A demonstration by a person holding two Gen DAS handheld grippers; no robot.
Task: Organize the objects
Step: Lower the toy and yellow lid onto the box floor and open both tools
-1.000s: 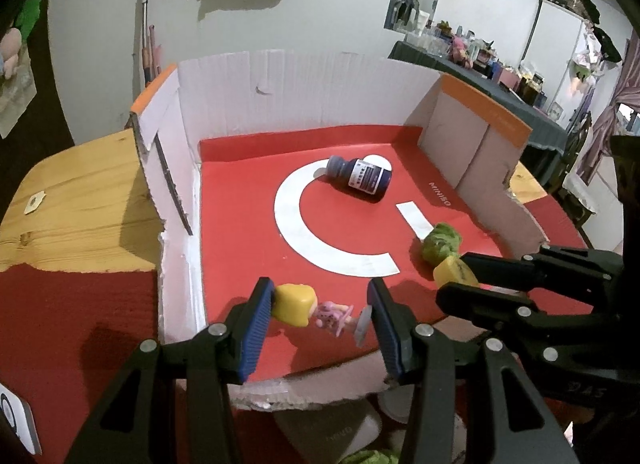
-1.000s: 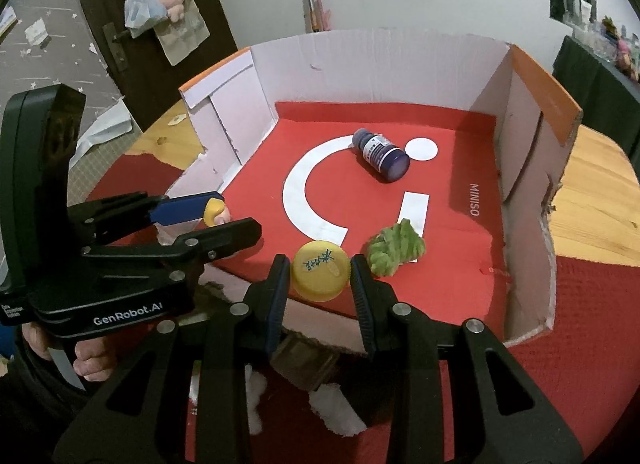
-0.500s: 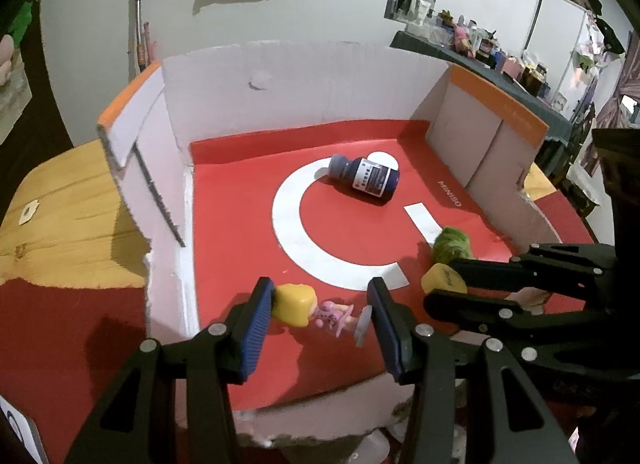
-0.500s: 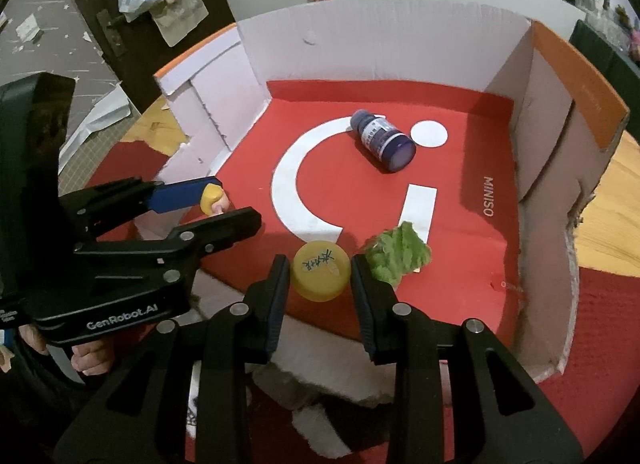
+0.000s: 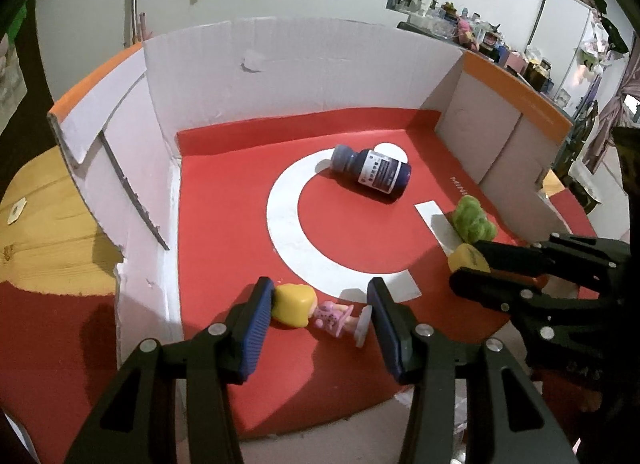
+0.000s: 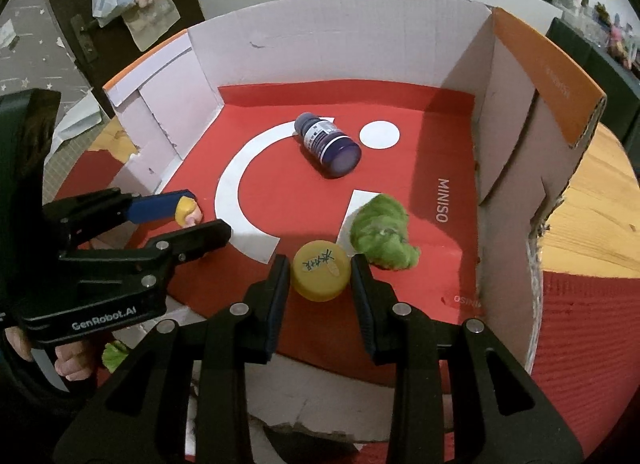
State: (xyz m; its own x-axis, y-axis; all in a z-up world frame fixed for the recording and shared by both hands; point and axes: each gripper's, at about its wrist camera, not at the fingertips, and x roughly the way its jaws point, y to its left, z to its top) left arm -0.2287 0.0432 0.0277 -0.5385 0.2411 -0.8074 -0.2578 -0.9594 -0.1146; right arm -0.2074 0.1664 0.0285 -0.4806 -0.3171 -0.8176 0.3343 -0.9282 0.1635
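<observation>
Placing step, both hands loaded, over the near edge of the box (image 5: pixel 304 75).

Left tongs (image 5: pixel 316 316): clamped lengthways on the doll (image 5: pixel 312 310), one pad on its yellow head, the other on its white base. Doll lies sideways between the pads at the near-left of the red floor; can't tell if it's touching the floor or just above it.

Mid-box: bottle (image 5: pixel 370 171) lies on its side on the white arc, loose. Green tuft (image 6: pixel 382 234) sits on the floor right of centre, also loose.

Right tongs (image 6: pixel 320 276): closed tight on the yellow cap (image 6: pixel 320 272), label side up. Cap is at the near-right of the floor, just beside the tuft, maybe brushing it. Contact with the floor not readable.

Read: two of four things already in, these two about to be dropped off.

Next move, my call:
- lower until each piece rests on the floor, then part the pads
- left release wants care: the doll is held end to end, so it may roll or tip
- right: keep the cap clear of the tuft on release
- back out up over the torn near wall, don't snag it
</observation>
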